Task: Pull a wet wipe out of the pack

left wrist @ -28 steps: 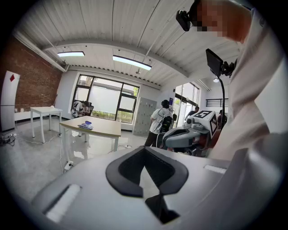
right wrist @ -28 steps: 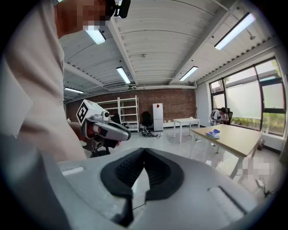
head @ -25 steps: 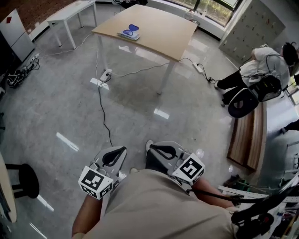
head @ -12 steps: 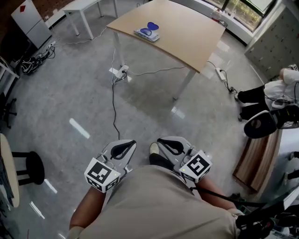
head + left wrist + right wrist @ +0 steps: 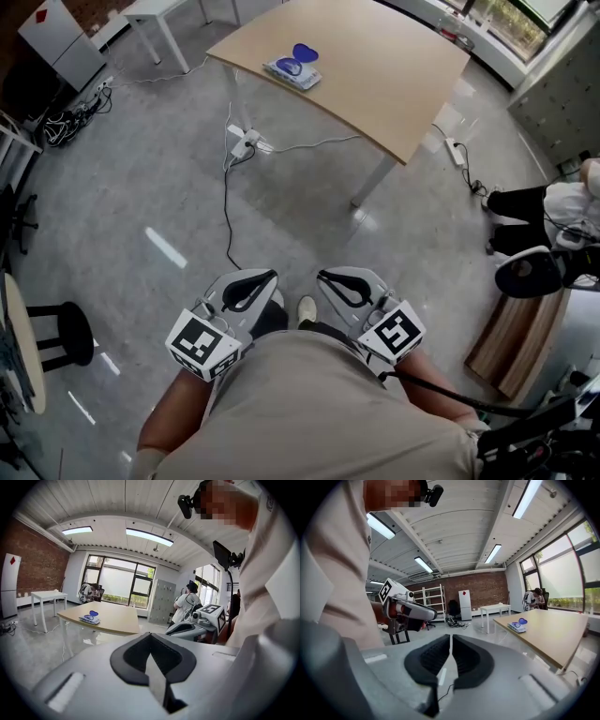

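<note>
Nearer than a second ago, the worktop [image 5: 394,94] now fills more of the top of the head view. The person seems to be walking toward it across the grey floor [image 5: 141,187], and the seated person [image 5: 572,202] at the right has slid out toward the frame's edge. Both grippers are carried low against the body just as before, side by side and well apart from the worktop.

The left gripper [image 5: 246,287] has its fingers pressed together with nothing between them. The right gripper [image 5: 343,285] shows only a hairline slit between its pads and is empty too.

The pack [image 5: 292,69] lies flat near the worktop's left edge, not far from the near-left corner. Its blue lid [image 5: 303,52] is flipped up. Whether a wipe pokes out of the opening is too small to tell.

The pack looks like a soft, light film pouch with a slick skin, so it will probably slide or lift when tugged. One gripper should pin a free end of it to the worktop. The wipe itself will be thin, limp and damp, clinging to the next sheet. The place to pinch is whatever tuft sits in the opening under the lid, then draw it straight up and slowly.
</note>
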